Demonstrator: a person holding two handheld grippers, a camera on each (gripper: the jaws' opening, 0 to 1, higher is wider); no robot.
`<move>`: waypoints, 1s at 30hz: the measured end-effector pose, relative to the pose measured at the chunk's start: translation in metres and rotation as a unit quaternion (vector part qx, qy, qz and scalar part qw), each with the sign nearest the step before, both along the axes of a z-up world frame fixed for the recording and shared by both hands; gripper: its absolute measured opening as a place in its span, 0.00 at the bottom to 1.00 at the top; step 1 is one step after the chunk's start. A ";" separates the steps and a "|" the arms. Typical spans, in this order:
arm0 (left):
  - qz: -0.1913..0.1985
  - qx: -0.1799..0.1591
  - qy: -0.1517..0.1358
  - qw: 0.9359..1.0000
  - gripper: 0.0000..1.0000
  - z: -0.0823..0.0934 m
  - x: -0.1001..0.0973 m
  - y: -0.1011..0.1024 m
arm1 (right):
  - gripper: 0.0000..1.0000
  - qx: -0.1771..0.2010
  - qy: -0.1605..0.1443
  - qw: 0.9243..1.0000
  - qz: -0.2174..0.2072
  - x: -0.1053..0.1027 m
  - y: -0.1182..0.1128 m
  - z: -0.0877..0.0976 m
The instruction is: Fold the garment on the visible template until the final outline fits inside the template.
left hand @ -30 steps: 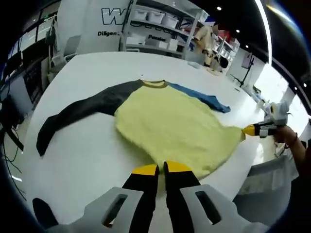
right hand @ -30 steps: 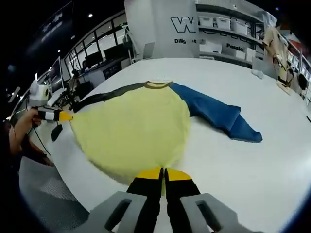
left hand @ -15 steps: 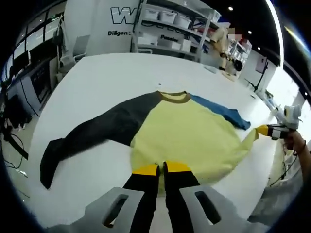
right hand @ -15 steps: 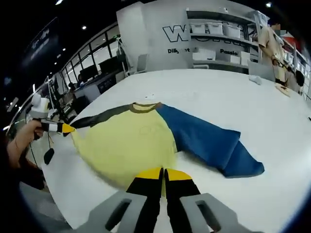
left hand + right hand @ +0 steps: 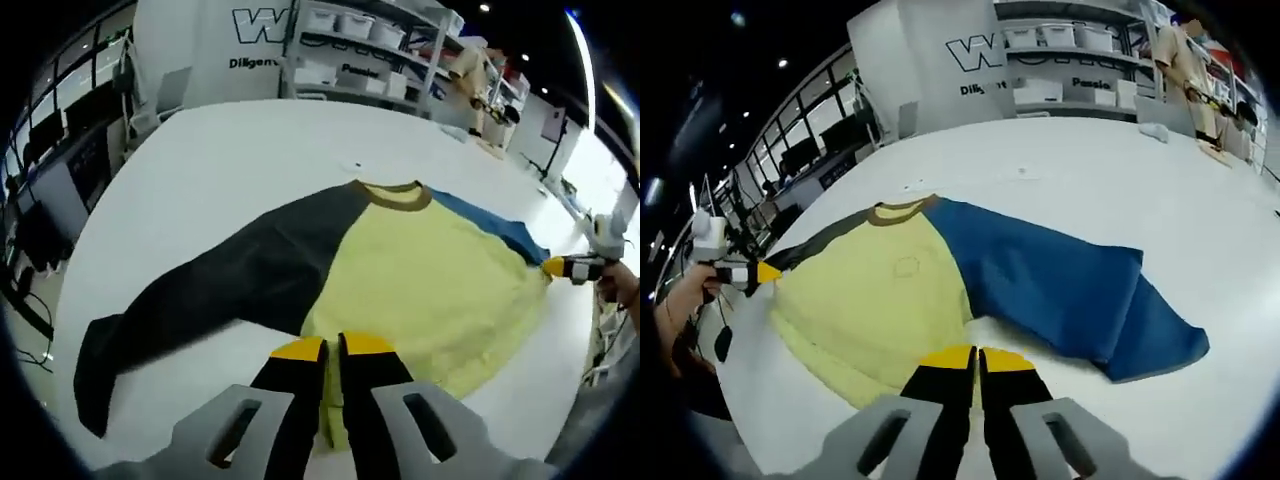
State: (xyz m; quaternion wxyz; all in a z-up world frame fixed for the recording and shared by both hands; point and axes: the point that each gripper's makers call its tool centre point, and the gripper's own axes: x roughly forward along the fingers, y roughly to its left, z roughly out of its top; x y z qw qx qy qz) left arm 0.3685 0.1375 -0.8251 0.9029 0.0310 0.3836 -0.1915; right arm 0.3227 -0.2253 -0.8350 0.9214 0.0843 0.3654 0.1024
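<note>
Fingers: both of my grippers are clamped on the yellow hem of the garment [image 5: 420, 290]; the left gripper [image 5: 333, 349] is pinching one bottom corner, the right gripper [image 5: 976, 358] the other, jaws closed to a thin slit with cloth between them.
Change: I am spreading the shirt out; over the last second the yellow body has been drawing flatter, and the dark sleeve [image 5: 200, 300] and blue sleeve [image 5: 1070, 290] are now lying fuller and more open than before.
Meaning: I judge this is still the flattening step; no fold is made yet.
Garment: it is lying face up on the white table [image 5: 200, 170], collar [image 5: 395, 193] away from me, sleeves splayed to either side.
Template: I cannot make out any outline on the table.
Containers: white bins [image 5: 1055, 38] are sitting on the shelving behind the table; their contents are too small to tell.
</note>
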 end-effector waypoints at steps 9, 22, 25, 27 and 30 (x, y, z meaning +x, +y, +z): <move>-0.042 -0.004 0.001 0.999 0.28 -0.002 -0.020 -0.003 | 0.21 0.006 -0.013 1.000 0.018 -0.016 0.006 0.013; -0.079 0.014 0.010 0.997 0.28 -0.022 -0.028 -0.006 | 0.19 0.015 0.021 1.000 0.009 -0.028 0.011 -0.007; -0.074 0.007 0.013 0.997 0.23 -0.024 -0.025 -0.007 | 0.15 0.015 0.027 1.000 0.003 -0.025 0.011 -0.010; -0.070 0.012 0.014 0.997 0.20 -0.026 -0.024 -0.006 | 0.11 0.013 0.026 1.000 0.001 -0.023 0.010 -0.011; -0.067 0.011 0.022 0.997 0.17 -0.029 -0.024 -0.004 | 0.06 0.011 0.028 1.000 0.000 -0.022 0.010 -0.012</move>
